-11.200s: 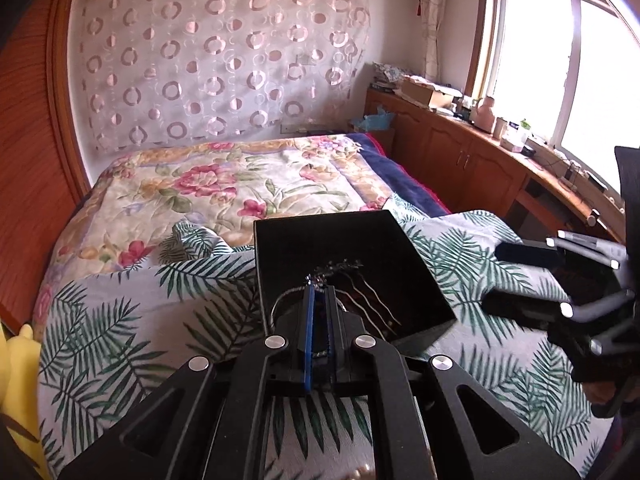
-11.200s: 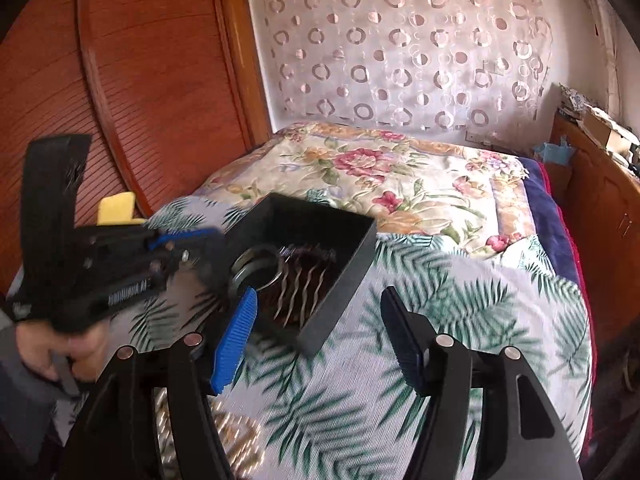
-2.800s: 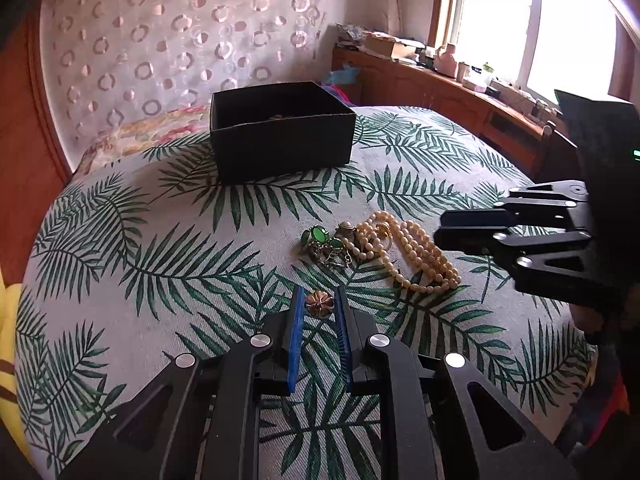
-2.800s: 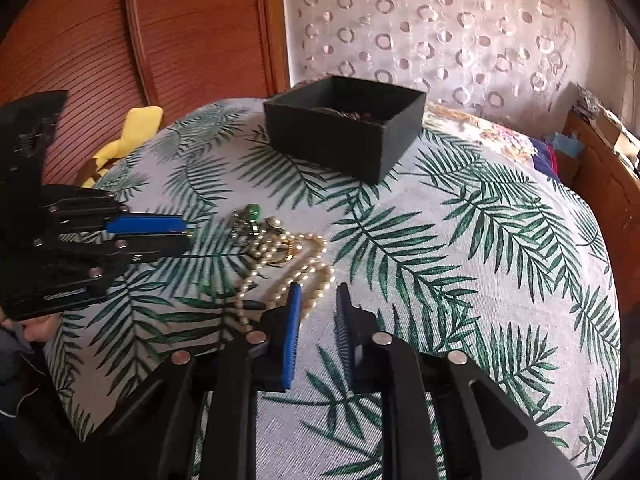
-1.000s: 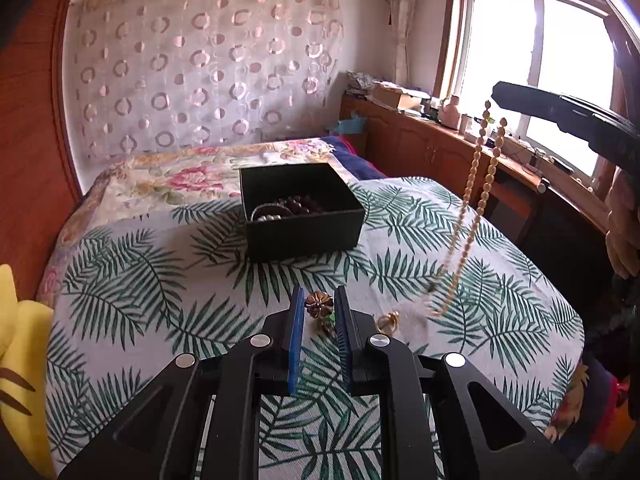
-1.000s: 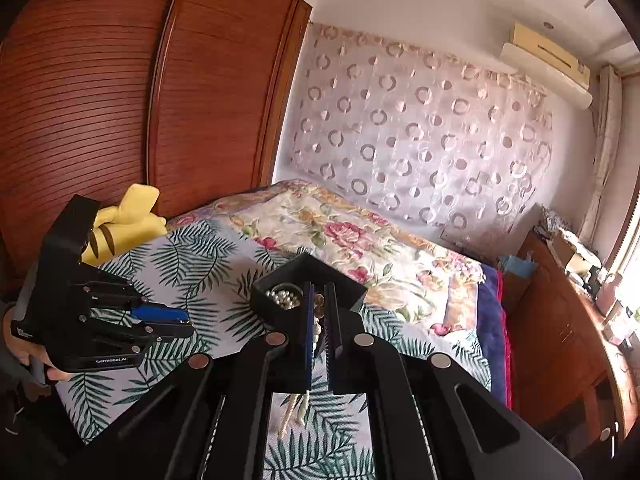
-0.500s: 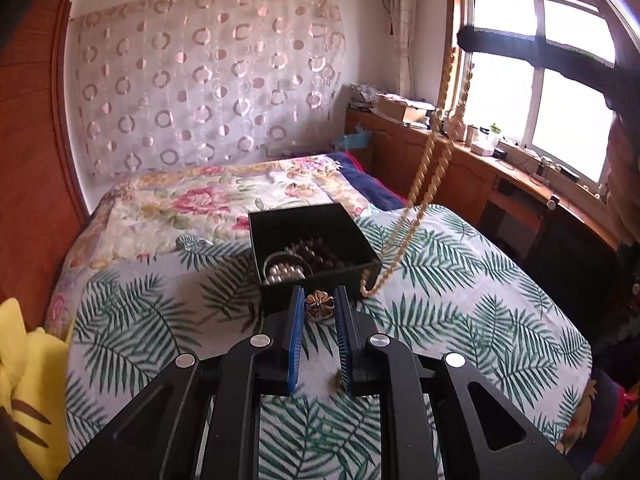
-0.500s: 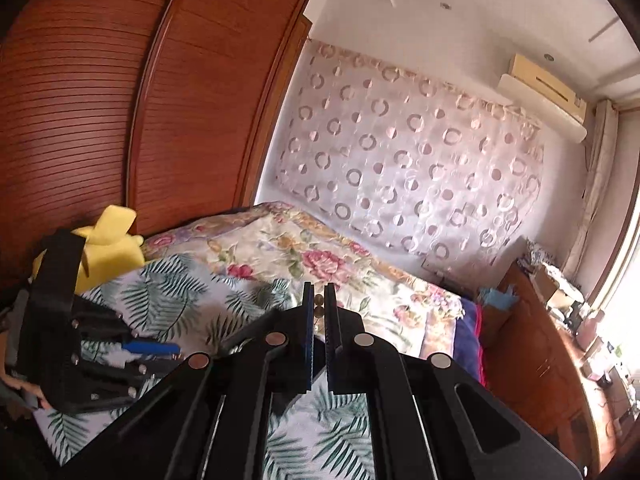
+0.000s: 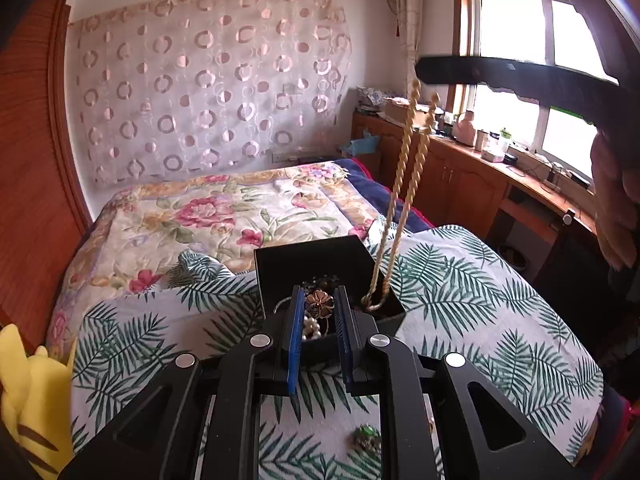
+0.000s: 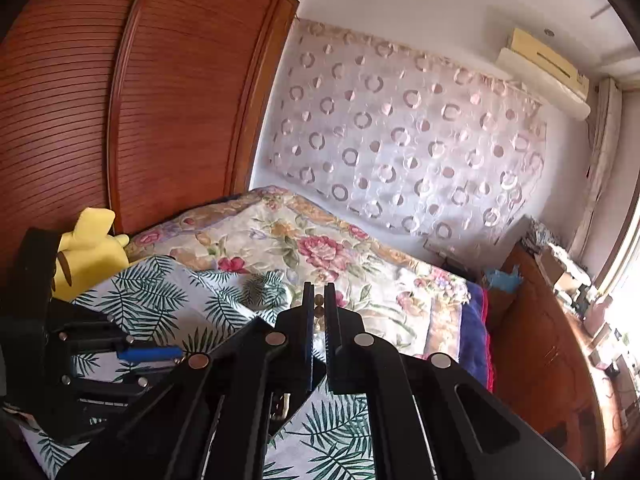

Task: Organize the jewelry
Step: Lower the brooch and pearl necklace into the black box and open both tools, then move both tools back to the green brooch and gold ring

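Both grippers now over box: left gripper clamps brooch, right gripper clenched on necklace; drop next.

Left gripper clamps flower brooch over box, apparently.

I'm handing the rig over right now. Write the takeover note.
Left gripper: jaws shut on the flower brooch, held over the black box.
Right gripper: jaws shut on the bead necklace, which hangs with its lower loop inside the box's right corner.
Done: pearls and other pieces already lie in the box.
Left: lower and release the necklace, drop the brooch in, then fetch the green piece lying on the palm-leaf cover near the left gripper.
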A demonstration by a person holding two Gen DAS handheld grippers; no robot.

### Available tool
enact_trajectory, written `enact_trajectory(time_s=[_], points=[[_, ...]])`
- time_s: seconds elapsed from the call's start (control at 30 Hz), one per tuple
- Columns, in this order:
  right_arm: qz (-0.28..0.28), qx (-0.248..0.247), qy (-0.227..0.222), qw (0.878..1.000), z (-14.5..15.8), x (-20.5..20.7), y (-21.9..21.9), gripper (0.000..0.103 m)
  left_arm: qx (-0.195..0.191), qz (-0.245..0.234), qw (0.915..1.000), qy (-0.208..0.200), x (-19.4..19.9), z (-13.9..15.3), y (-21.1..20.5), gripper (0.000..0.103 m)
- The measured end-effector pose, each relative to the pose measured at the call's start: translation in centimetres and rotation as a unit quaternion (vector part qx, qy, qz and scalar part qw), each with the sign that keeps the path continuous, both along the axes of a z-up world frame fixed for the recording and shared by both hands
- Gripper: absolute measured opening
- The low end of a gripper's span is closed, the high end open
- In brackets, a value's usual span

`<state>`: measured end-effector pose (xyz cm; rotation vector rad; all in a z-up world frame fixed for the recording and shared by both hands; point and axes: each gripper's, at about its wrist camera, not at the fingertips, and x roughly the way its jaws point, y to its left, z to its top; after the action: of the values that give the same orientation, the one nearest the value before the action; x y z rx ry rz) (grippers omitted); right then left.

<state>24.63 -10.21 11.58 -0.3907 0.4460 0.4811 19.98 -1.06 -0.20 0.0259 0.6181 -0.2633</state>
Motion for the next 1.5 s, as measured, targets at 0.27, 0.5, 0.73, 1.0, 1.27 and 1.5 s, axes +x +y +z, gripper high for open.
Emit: enact_trajectory(time_s=[0.27, 0.5, 0.73, 1.0, 1.27, 1.5], points=[[-0.004, 0.016, 0.076, 0.997, -5.3, 2.2, -0.8, 0.006, -0.013, 0.0, 0.9996, 0.025, 3.3, -1.6, -0.1, 0.014], [0.003, 0.054, 0.141, 0.988, -9.3, 3.8, -1.4, 0.006, -0.02, 0.003, 0.9988, 0.045, 6.1, -2.9, -0.2, 0.014], [0.012, 0.059, 0.157, 0.986, -10.6, 3.4, -0.6, 0.007, -0.026, 0.007, 0.9986, 0.046, 6.0, -3.2, -0.2, 0.032], [0.012, 0.068, 0.147, 0.987, -9.8, 3.0, -1.1, 0.017, -0.02, 0.011, 0.9994, 0.027, 4.4, -2.3, 0.7, 0.059], [0.022, 0.082, 0.141, 0.986, -10.4, 0.2, -2.6, 0.02, -0.005, 0.038, 0.9992, 0.006, 1.4, -2.1, 2.3, 0.089], [0.044, 0.071, 0.156, 0.984, -13.1, -3.5, -2.8, 0.02, -0.013, 0.058, 0.9982, 0.002, -1.7, -3.6, 3.5, 0.095]])
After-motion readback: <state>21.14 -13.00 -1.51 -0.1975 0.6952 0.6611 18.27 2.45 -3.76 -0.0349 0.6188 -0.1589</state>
